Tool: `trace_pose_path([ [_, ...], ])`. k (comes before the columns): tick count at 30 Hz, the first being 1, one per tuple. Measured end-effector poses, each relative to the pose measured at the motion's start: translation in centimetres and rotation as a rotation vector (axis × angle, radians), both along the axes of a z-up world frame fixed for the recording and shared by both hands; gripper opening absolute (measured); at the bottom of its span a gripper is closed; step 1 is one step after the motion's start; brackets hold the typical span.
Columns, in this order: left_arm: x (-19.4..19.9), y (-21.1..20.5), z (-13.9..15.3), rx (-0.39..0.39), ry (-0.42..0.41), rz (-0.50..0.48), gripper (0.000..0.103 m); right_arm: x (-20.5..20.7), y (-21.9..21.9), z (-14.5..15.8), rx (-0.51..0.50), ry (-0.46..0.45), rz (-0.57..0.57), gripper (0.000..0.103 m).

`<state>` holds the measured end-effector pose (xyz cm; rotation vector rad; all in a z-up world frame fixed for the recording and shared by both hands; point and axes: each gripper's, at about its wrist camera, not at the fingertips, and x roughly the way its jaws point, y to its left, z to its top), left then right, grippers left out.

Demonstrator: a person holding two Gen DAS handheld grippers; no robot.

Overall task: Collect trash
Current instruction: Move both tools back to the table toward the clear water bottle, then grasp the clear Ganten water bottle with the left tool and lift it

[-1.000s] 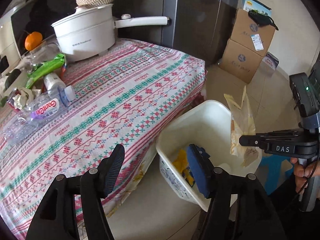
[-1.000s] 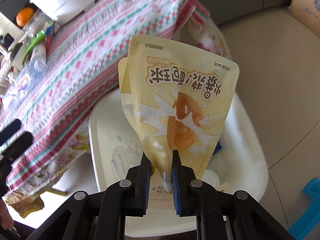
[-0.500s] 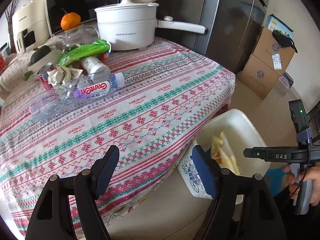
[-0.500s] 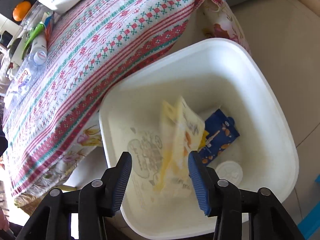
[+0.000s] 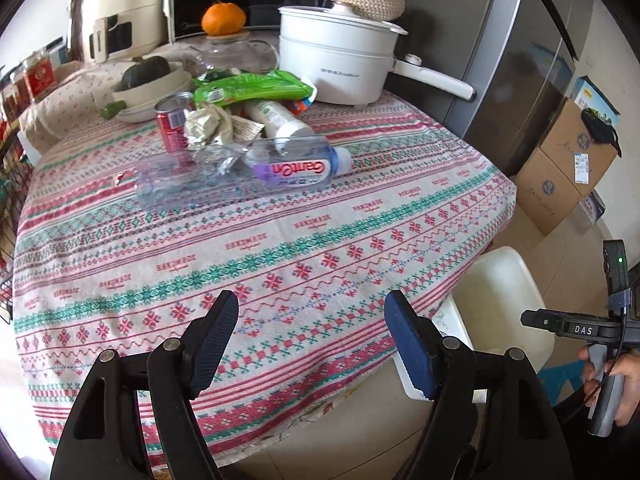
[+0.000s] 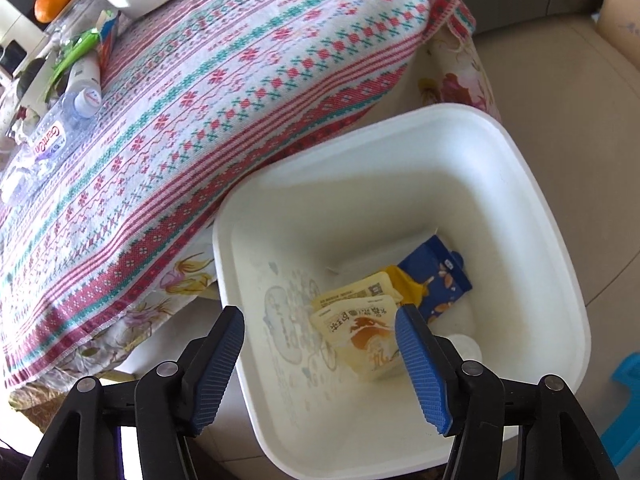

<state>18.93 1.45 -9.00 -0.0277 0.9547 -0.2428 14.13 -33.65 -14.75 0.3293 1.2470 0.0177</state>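
A second ago the right hand-held gripper (image 6: 320,354) pinched the yellow pouch (image 6: 362,338) above the white bin (image 6: 520,184); now the pouch lies at the bin's bottom, beside a blue carton (image 6: 434,280) at its 2 o'clock. The gripper's jaws stand wide apart, empty, tilted down over the bin's near rim. The left hand-held gripper (image 5: 312,334) has swung from the bin toward the tabletop (image 5: 320,240); it hangs released over the patterned cloth's near edge. At its 12 o'clock, well apart, lies a clear bottle (image 5: 240,172) on its side, with a red can (image 5: 172,122), crumpled paper (image 5: 210,124) and a green wrapper (image 5: 250,88) behind.
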Motion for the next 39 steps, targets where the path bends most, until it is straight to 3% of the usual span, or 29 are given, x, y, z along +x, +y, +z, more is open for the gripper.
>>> trace_pose_path([
  [4,1.3,2.9,0.4,0.020,-0.002,0.012,0.078,1.1,1.7,1.0,-0.040,-0.002,0.061,0.069],
  [9,4.1,4.2,1.2,0.118,-0.029,-0.089,0.078,3.5,4.4,3.4,-0.051,-0.052,0.134,0.075],
  [16,9.4,2.6,1.0,0.251,-0.004,-0.269,0.078,6.8,7.4,4.8,-0.035,-0.167,0.195,0.079],
  [21,13.1,-0.6,0.5,0.385,0.017,-0.407,0.078,8.6,7.2,4.5,-0.073,-0.176,0.208,0.079],
  [27,17.4,-4.0,-1.6,0.473,0.102,-0.523,0.078,10.0,5.3,4.2,-0.076,-0.169,0.174,0.080],
  [32,18.5,-5.6,-4.1,0.565,0.168,-0.571,0.078,10.5,3.6,3.3,-0.030,-0.129,0.139,0.080],
  [35,17.8,-5.9,-4.7,0.553,0.214,-0.583,0.077,10.5,2.9,3.2,-0.012,-0.122,0.118,0.080],
  [37,17.1,-6.1,-5.2,0.556,0.240,-0.589,0.067,10.4,2.7,3.2,-0.004,-0.119,0.108,0.080],
  [39,16.5,-6.1,-5.5,0.545,0.271,-0.570,0.063,10.3,2.7,3.2,0.005,-0.115,0.104,0.080],
])
